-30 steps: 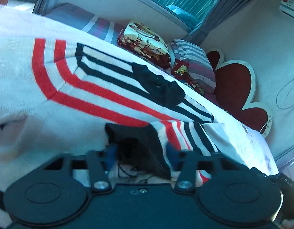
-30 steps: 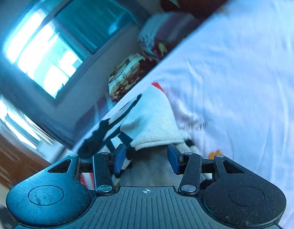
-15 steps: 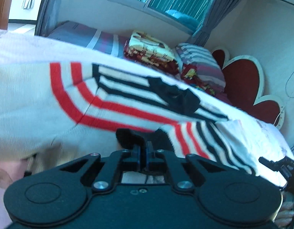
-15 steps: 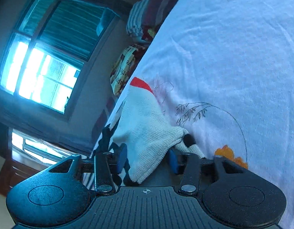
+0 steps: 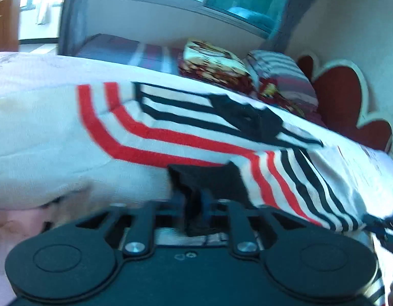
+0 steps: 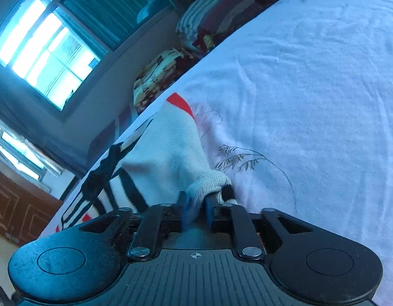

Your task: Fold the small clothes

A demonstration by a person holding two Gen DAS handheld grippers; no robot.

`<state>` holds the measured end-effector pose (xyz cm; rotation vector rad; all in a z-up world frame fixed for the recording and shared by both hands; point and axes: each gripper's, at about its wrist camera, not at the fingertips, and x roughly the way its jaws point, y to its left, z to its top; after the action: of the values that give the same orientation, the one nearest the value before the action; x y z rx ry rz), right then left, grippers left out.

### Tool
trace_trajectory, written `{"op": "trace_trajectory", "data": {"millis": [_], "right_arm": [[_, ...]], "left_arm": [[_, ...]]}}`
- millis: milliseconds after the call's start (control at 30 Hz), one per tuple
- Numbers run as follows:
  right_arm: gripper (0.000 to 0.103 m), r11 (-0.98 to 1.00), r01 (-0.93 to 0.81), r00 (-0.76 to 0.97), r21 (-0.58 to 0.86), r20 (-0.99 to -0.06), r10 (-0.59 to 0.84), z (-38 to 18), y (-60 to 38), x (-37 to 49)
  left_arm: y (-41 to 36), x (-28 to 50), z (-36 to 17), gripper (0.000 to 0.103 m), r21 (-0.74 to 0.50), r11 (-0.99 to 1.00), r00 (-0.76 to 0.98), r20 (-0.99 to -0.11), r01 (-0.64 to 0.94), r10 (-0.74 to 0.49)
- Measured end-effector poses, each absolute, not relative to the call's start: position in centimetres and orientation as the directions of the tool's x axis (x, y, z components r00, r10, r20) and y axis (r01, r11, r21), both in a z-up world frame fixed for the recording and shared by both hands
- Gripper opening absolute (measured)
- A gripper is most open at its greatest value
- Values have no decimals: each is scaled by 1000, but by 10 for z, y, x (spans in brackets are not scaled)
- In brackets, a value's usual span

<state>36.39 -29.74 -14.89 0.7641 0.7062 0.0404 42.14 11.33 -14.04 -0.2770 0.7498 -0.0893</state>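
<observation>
A small white knit sweater [image 5: 69, 132] with red and black stripes lies spread on the bed. My left gripper [image 5: 192, 200] is shut on a black cuff [image 5: 206, 178] of the sweater at its near edge. My right gripper [image 6: 196, 207] is shut on a bunched white corner of the sweater [image 6: 168, 158] and holds it low over the sheet. The right gripper's tip also shows at the right edge of the left wrist view [image 5: 382, 223].
The bed has a white sheet [image 6: 311, 89] with a printed plant drawing. Folded blankets and pillows [image 5: 247, 71] are stacked at the head beside a red flower-shaped headboard [image 5: 341, 97]. A window [image 6: 43, 46] and a wooden door are beyond the bed.
Both grippers have closed on the sweater: the left on the black cuff, the right on the white corner. The right gripper's view has tilted towards the sheet.
</observation>
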Motion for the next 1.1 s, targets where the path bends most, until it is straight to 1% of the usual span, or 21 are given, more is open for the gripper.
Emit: {"op": "trace_trajectory", "data": {"millis": [33, 67, 100, 167, 233, 267, 367, 400, 467, 500, 533, 567, 633, 667, 767, 900, 967, 1000, 1033, 1067, 1100], "right_arm": [[22, 763, 183, 792, 619, -553, 259, -139, -296, 356], [22, 800, 150, 814, 581, -532, 233, -128, -292, 349], [22, 833, 118, 830, 541, -514, 217, -119, -288, 343], [22, 878, 63, 832, 474, -512, 216, -110, -275, 348], [22, 917, 3, 814, 399, -534, 229, -111, -254, 364], [22, 929, -26, 797, 369, -554, 242, -115, -242, 373], [22, 954, -108, 770, 280, -584, 258, -128, -213, 388], [22, 964, -117, 770, 238, -591, 240, -134, -211, 391], [22, 981, -80, 773, 175, -611, 172, -148, -220, 392], [19, 981, -61, 771, 187, -615, 165, -155, -231, 392], [11, 971, -59, 771, 231, -608, 191, -160, -245, 392], [9, 964, -63, 766, 257, -607, 212, -162, -254, 391], [10, 961, -93, 764, 259, -601, 236, -158, -258, 393], [10, 956, -97, 775, 276, -581, 247, -154, -260, 394], [10, 924, -107, 784, 367, -540, 305, -146, -274, 416], [10, 912, -78, 791, 404, -532, 303, -141, -295, 460], [11, 904, -78, 785, 421, -533, 316, -140, -306, 481], [19, 906, -74, 782, 417, -540, 312, -141, -310, 490], [43, 906, -65, 776, 418, -550, 309, -141, -315, 498], [52, 901, -62, 774, 429, -549, 315, -142, -319, 504], [55, 895, -64, 777, 442, -541, 323, -144, -324, 509]], "left_arm": [[115, 416, -135, 61, -252, 967, 750, -648, -45, -134], [115, 409, -127, 70, -204, 977, 777, -625, -67, -77], [112, 404, -120, 69, -174, 983, 798, -600, -56, -60], [95, 405, -110, 66, -171, 985, 810, -577, 11, -109], [65, 410, -107, 66, -138, 985, 810, -564, 101, -162], [48, 412, -108, 68, -114, 983, 807, -562, 141, -181], [10, 422, -124, 71, -86, 972, 776, -588, 219, -227], [4, 424, -131, 71, -75, 973, 767, -603, 220, -220], [5, 425, -141, 71, -54, 978, 752, -631, 203, -191], [11, 425, -146, 71, -45, 982, 746, -644, 183, -169], [18, 423, -148, 71, -51, 983, 750, -640, 174, -166], [25, 420, -149, 72, -61, 984, 755, -634, 168, -168], [32, 417, -146, 69, -56, 989, 764, -630, 136, -141], [32, 417, -143, 68, -57, 992, 776, -619, 113, -124], [27, 426, -132, 68, -68, 993, 795, -596, 91, -114], [18, 447, -130, 66, -75, 996, 795, -602, 44, -81], [17, 455, -131, 62, -67, 998, 795, -605, -6, -36], [18, 459, -132, 62, -63, 997, 792, -610, -34, -12], [20, 462, -133, 62, -65, 996, 784, -621, -58, 6], [23, 463, -135, 61, -68, 994, 778, -628, -80, 20], [27, 463, -136, 62, -65, 993, 775, -630, -100, 37]]}}
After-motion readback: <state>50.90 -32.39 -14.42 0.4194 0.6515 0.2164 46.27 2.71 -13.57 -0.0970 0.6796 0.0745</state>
